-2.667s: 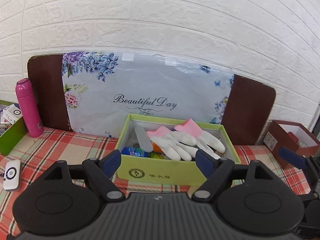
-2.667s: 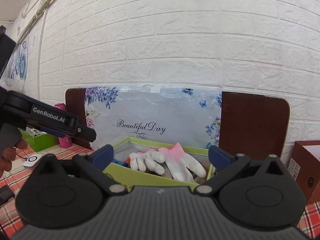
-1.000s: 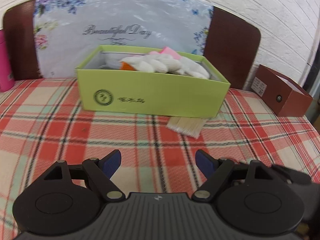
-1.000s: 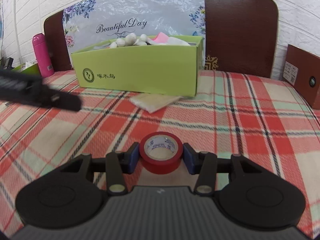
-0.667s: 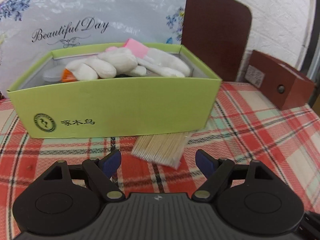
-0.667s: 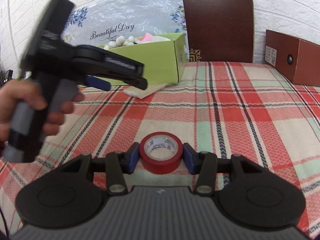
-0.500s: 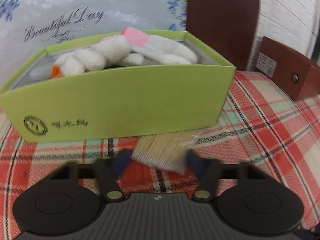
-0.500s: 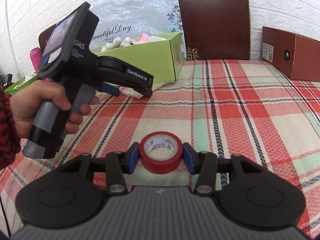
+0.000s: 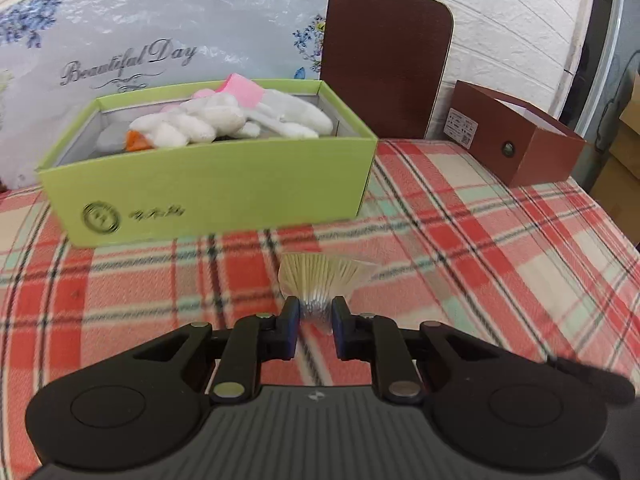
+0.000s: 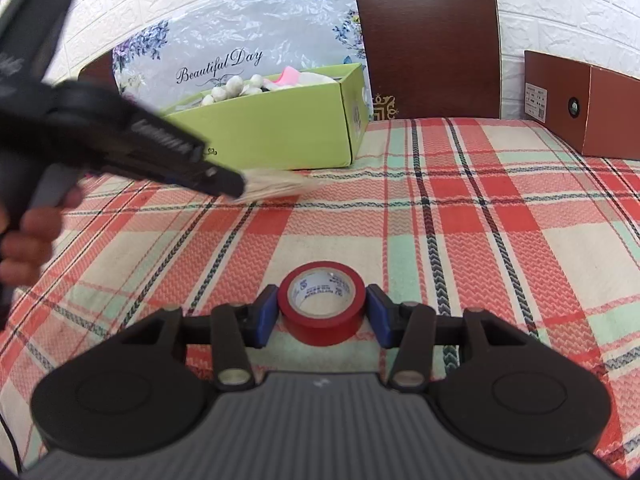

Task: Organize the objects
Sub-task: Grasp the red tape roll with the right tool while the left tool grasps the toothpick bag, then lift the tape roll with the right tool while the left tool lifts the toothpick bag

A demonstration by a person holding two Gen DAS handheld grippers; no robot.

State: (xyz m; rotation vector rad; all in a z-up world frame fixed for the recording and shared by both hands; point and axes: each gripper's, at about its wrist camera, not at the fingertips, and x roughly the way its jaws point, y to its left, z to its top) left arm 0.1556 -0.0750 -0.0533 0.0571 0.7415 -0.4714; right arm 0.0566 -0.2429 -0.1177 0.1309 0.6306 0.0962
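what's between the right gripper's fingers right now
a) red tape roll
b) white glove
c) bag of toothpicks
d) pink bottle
a: the right gripper has its fingers pressed on either side of the red tape roll on the plaid cloth.

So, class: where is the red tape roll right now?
In the right wrist view, the red tape roll sits low and central on the checked tablecloth, clamped in the right claw.

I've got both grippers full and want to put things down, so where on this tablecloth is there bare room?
Free: the plaid cloth between the green box and the brown box, and the stretch ahead of the red tape. Crowded: inside the green box, heaped with white gloves, and its front edge, where the left gripper holds the toothpick packet.
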